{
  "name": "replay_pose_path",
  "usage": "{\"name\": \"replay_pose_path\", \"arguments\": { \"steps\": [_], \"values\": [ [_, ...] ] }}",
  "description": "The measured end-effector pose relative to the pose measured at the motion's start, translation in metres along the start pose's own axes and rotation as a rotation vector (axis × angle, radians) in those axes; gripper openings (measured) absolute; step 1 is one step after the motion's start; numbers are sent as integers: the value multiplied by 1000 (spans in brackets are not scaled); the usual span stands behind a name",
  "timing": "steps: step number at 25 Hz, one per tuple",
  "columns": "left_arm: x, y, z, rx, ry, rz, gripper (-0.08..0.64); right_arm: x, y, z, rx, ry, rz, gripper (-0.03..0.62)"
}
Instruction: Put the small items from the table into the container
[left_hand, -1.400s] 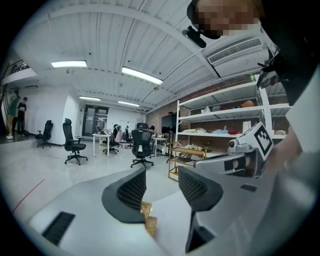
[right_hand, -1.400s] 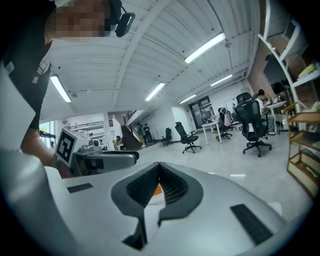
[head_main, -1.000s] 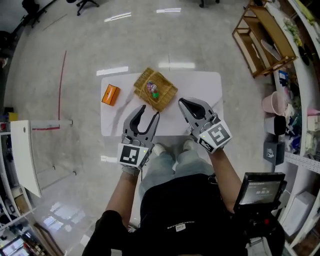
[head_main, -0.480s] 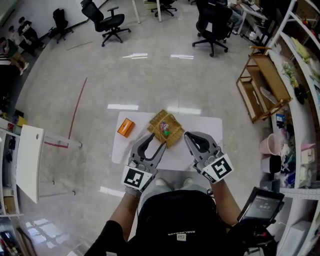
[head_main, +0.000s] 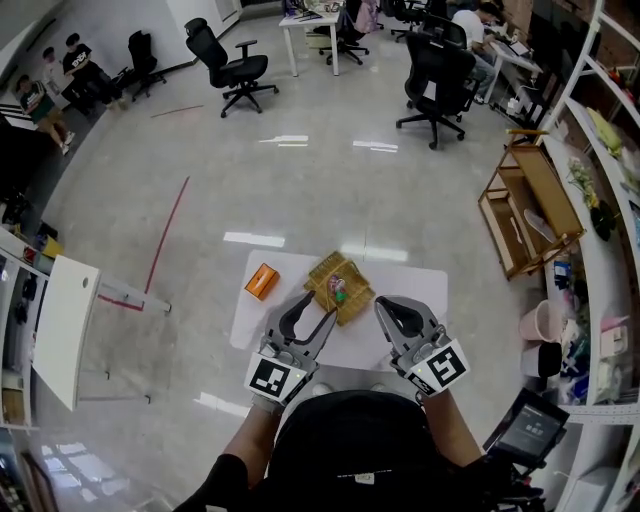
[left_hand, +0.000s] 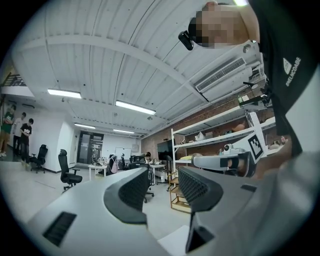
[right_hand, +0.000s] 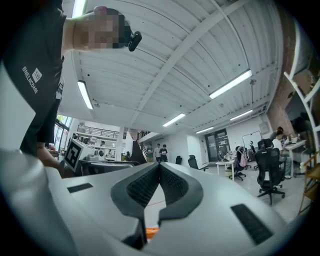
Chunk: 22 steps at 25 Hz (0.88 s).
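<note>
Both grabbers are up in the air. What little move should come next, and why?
Probably lower the left gripper toward the orange box. It lies on the white table left of the woven basket, the only thing I see outside it, and that gripper's jaws stand apart with nothing between them. The right gripper is shut and empty.
</note>
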<state>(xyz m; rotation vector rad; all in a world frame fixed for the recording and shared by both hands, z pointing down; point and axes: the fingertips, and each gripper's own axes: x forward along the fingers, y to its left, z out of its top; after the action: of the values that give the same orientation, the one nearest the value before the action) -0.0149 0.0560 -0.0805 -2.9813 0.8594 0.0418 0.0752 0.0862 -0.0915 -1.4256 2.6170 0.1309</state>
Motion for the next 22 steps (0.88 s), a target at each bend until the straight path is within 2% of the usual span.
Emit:
{"name": "replay_pose_path", "arguments": {
  "steps": [22],
  "values": [
    [17, -7, -14, -57, -1, 14, 195, -5, -9, -7, -22, 32, 25, 9]
  ]
}}
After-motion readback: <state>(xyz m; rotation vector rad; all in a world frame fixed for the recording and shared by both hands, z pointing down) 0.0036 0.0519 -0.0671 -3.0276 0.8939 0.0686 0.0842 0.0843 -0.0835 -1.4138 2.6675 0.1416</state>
